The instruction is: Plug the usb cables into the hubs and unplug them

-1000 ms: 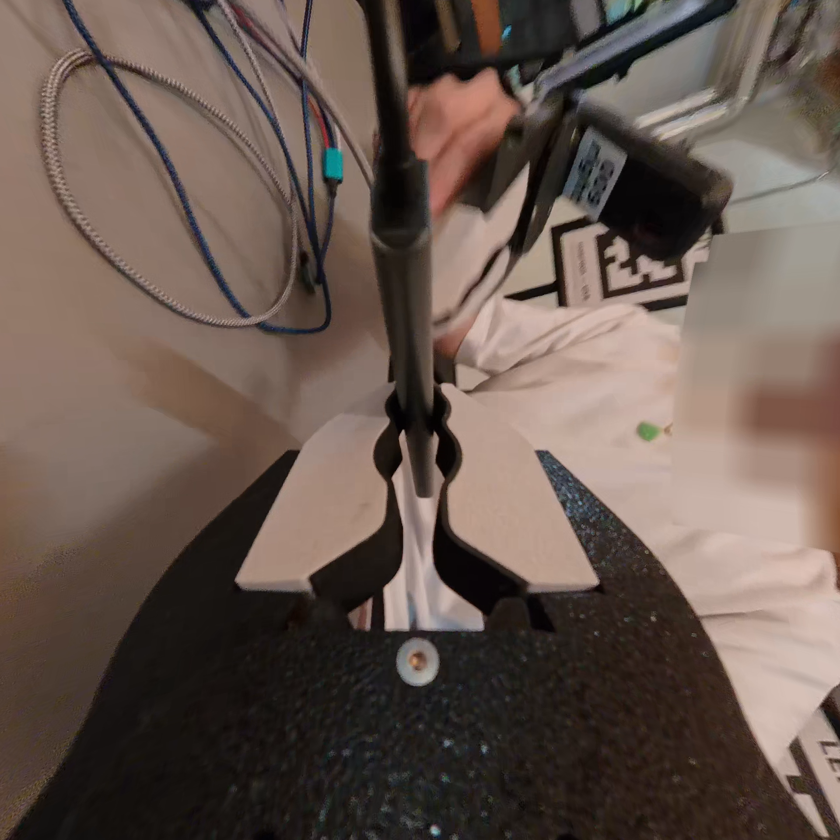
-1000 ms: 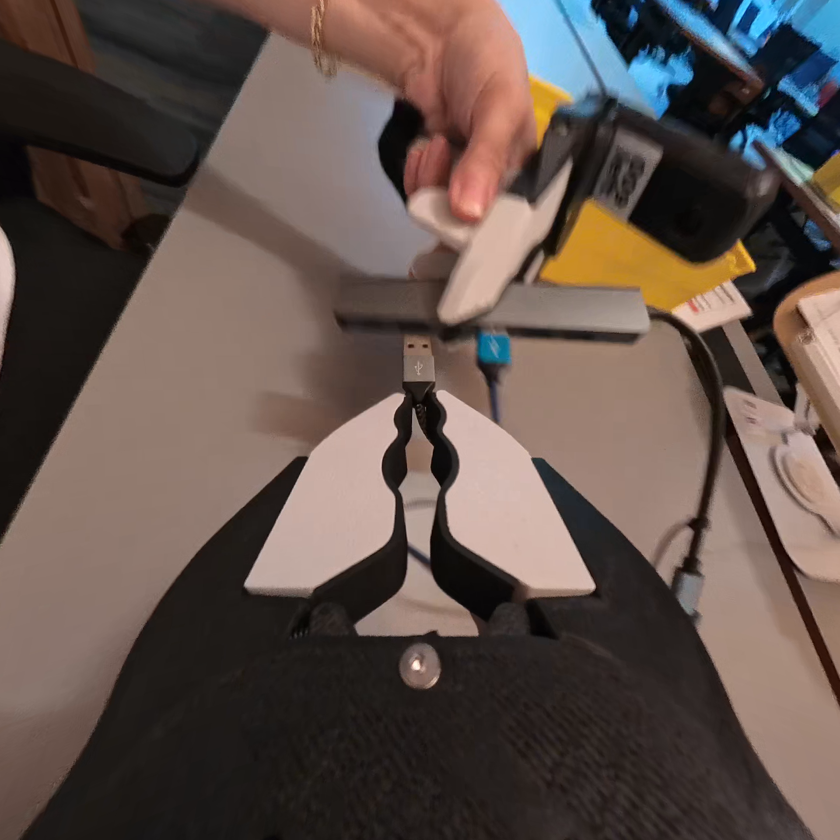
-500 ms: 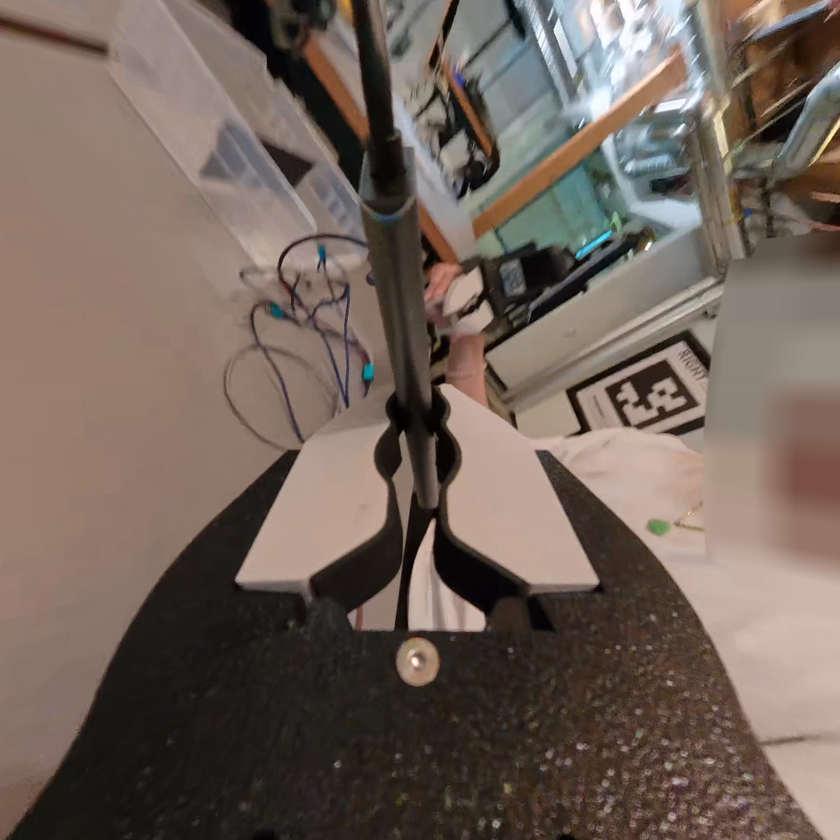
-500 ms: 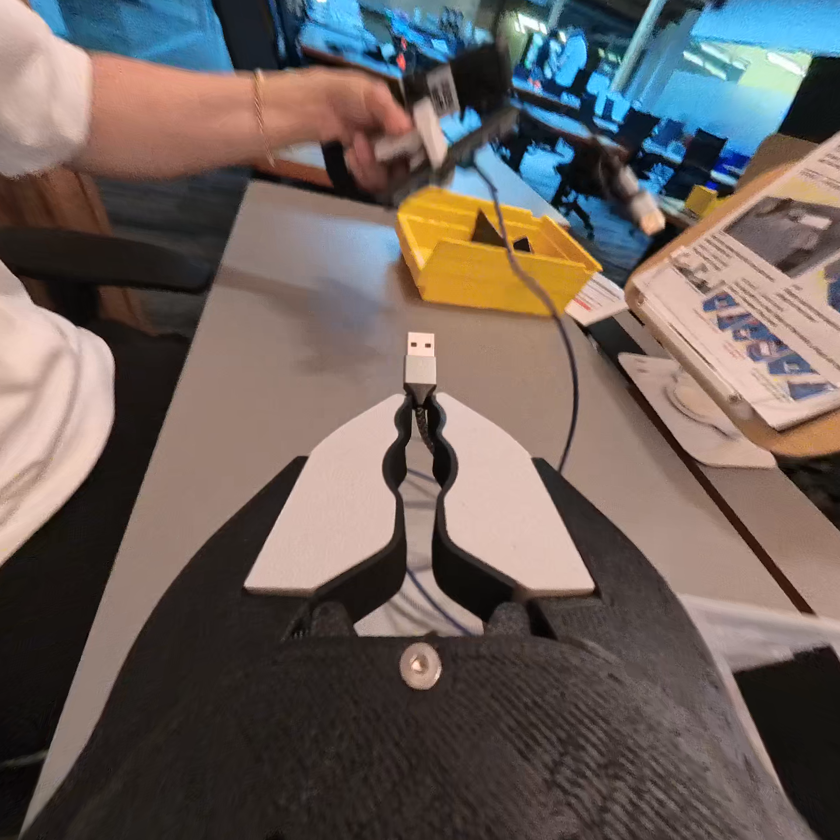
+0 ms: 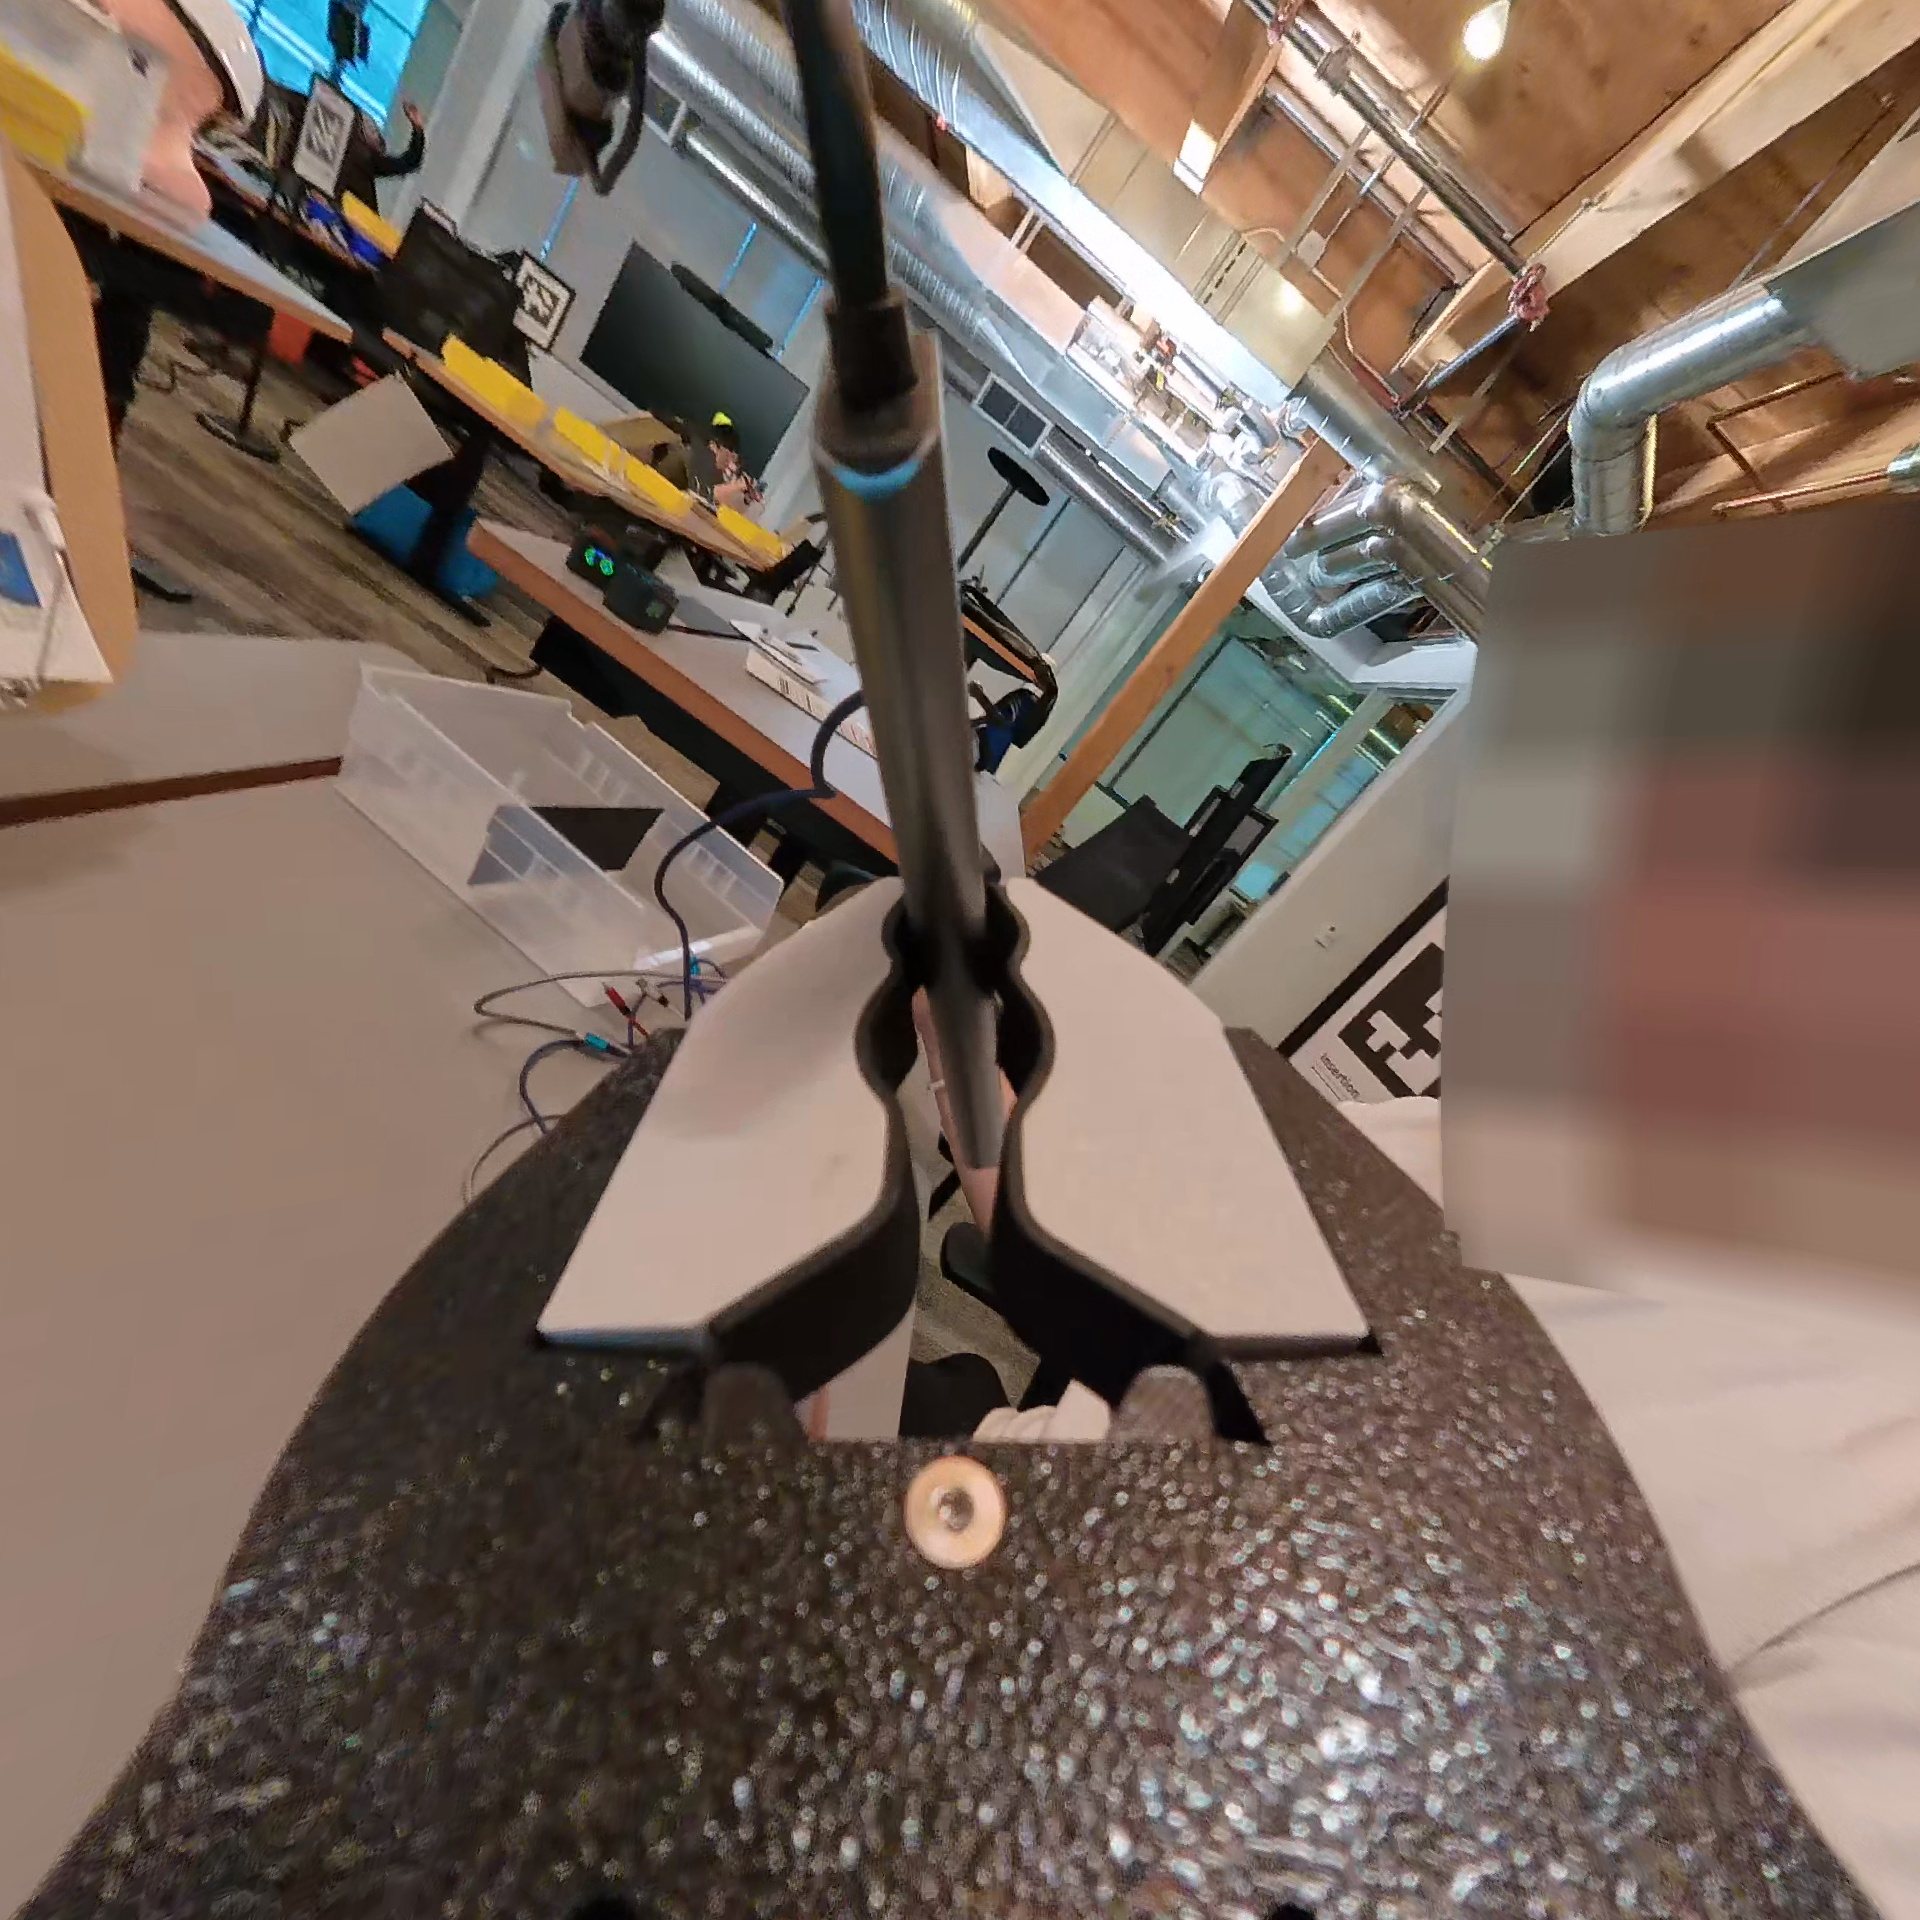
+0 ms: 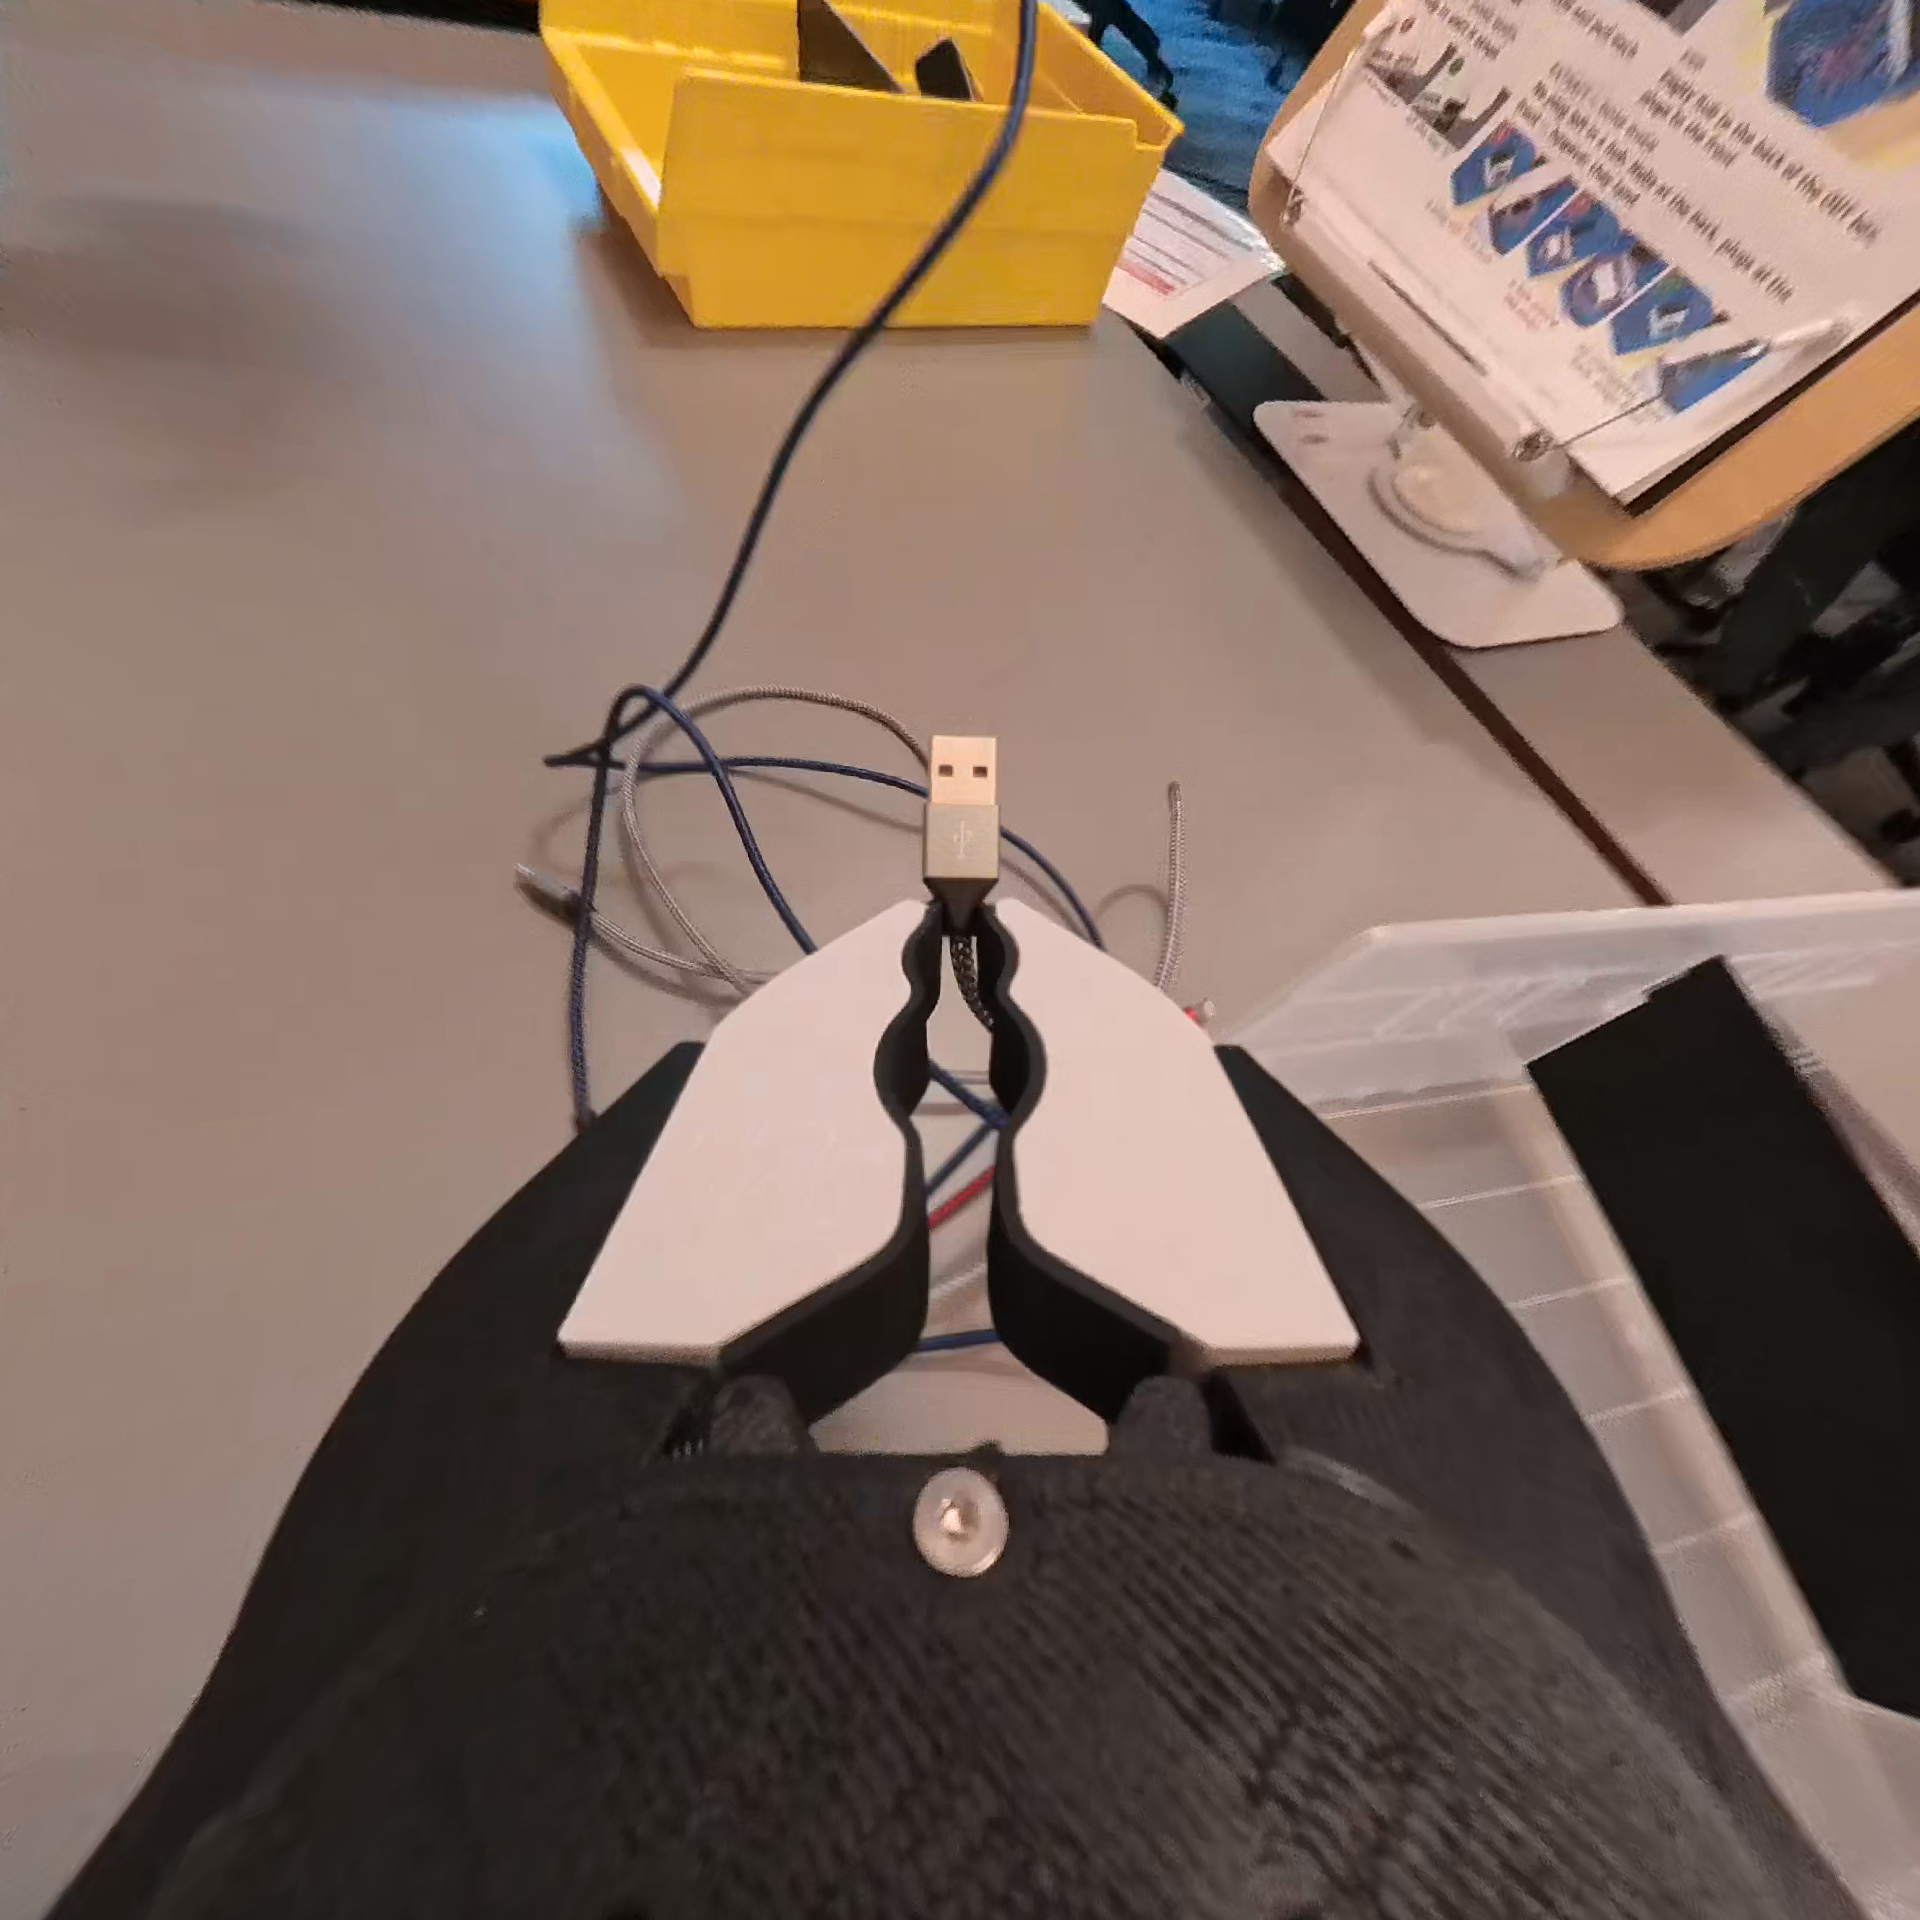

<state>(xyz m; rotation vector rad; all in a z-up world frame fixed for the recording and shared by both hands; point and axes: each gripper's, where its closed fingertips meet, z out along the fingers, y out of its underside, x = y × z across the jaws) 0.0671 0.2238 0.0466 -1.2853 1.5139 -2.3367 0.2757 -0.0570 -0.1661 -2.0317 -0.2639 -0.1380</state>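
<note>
Right gripper [image 6: 961,906] has its white fingers pinched on the braided grey cable just behind the silver USB-A plug [image 6: 963,819], which sticks out ahead of the tips over loose blue and grey cables [image 6: 665,831] on the grey table [image 6: 312,623]. Left gripper [image 5: 951,925] is clamped on the slim dark-grey metal hub [image 5: 914,748], end-on and raised, black lead [image 5: 842,156] running off beyond the tips. Risks: the plug is held only by its flexible neck so it may tilt and miss a port; the hub may pivot in the narrow grip; the trailing blue cord could snag.
</note>
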